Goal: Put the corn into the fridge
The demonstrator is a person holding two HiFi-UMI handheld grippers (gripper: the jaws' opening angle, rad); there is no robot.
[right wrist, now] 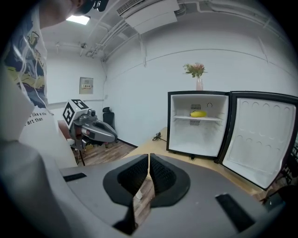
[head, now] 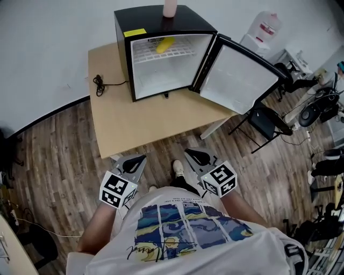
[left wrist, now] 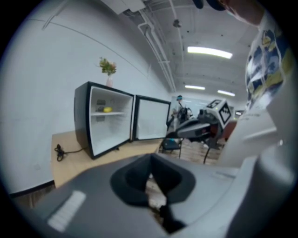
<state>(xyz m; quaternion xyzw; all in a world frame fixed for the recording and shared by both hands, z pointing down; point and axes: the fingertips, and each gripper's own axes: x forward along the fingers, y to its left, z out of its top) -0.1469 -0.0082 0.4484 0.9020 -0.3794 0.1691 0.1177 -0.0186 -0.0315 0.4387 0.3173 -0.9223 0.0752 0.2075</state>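
Wooden floor (head: 54,156) runs under a pale table (head: 140,123); on the table stands a black fridge (head: 156,21), white inside, its door (head: 236,75) swung wide to the right; near the table's front edge, over the floor, the left gripper (head: 141,158) and right gripper (head: 188,152) hang side by side, well apart from the fridge; each has its jaws pressed together with nothing between them; a pink vase (head: 170,7) sits on the fridge top; the yellow corn (head: 165,44) lies on the upper wire shelf (head: 180,51) inside; a black cord (head: 98,84) lies coiled on the table left of the fridge.
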